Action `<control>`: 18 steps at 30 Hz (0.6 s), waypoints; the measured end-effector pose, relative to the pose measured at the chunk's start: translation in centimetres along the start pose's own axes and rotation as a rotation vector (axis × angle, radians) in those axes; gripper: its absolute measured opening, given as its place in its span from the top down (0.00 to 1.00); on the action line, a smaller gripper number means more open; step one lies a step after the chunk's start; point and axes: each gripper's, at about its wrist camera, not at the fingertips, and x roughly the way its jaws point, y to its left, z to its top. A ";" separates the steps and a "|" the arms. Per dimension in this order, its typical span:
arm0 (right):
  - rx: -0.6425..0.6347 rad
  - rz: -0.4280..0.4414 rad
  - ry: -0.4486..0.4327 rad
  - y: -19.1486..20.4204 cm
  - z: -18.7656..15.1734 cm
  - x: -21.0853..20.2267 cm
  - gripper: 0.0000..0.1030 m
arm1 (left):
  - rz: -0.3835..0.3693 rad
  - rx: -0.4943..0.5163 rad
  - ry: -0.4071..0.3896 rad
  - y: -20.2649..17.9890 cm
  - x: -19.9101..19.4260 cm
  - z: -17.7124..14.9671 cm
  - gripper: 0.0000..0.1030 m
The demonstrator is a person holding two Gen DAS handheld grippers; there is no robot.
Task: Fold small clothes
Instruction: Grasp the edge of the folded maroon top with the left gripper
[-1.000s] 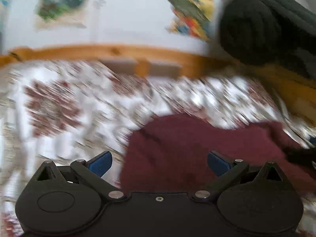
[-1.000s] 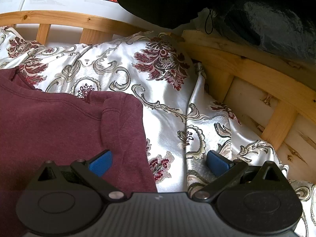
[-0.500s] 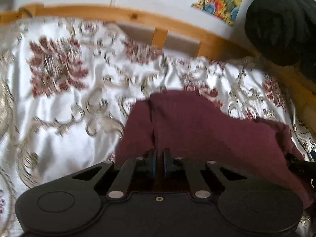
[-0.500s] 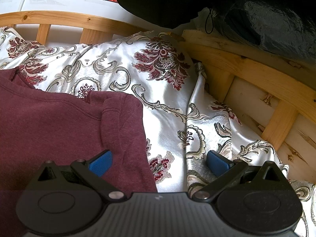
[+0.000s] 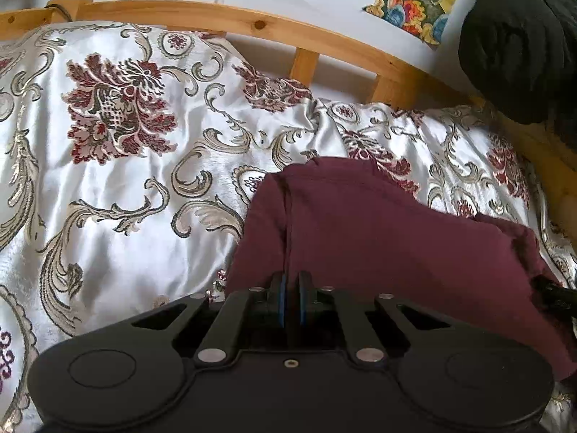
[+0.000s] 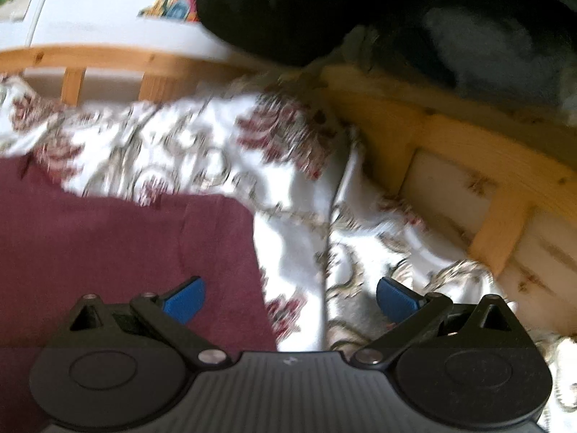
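Observation:
A maroon garment [image 5: 378, 234] lies on a patterned satin bedspread [image 5: 126, 180]. My left gripper [image 5: 292, 299] is shut at the garment's near left part. Its blue pads pinch the cloth, and a crease runs away from them across the fabric. In the right wrist view, which is blurred, the same garment [image 6: 126, 245] fills the lower left. My right gripper [image 6: 290, 294] stands open astride the garment's right edge. One blue pad is over the maroon cloth, the other over the bedspread [image 6: 299, 245]. Nothing is pressed between them.
A wooden bed rail [image 5: 252, 21] runs along the far side and turns down the right side [image 6: 468, 151]. A black bundle of cloth [image 5: 515, 47] hangs over the rail's corner [image 6: 288, 11]. Behind the rail is a white wall with colourful pictures.
My left gripper's jaws went from wide open to shut on the maroon garment, and its view rolled and steadied. The right gripper stays open; its view has just shifted a little and blurred.

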 end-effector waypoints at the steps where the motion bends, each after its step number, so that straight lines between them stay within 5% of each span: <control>1: -0.004 -0.012 -0.025 0.0 0.2 -0.4 0.00 | -0.003 -0.002 -0.011 0.0 -0.2 0.0 0.93; 7: -0.097 0.055 -0.111 2.5 1.5 -3.1 0.00 | -0.012 0.023 -0.026 -0.3 -0.5 0.2 0.92; 11: -0.105 0.214 -0.111 4.8 1.8 -5.5 0.00 | 0.006 -0.025 -0.004 0.6 -0.1 0.1 0.80; 18: -0.195 0.440 -0.068 9.0 0.6 -8.3 0.00 | 0.021 0.004 0.013 0.5 0.2 0.1 0.75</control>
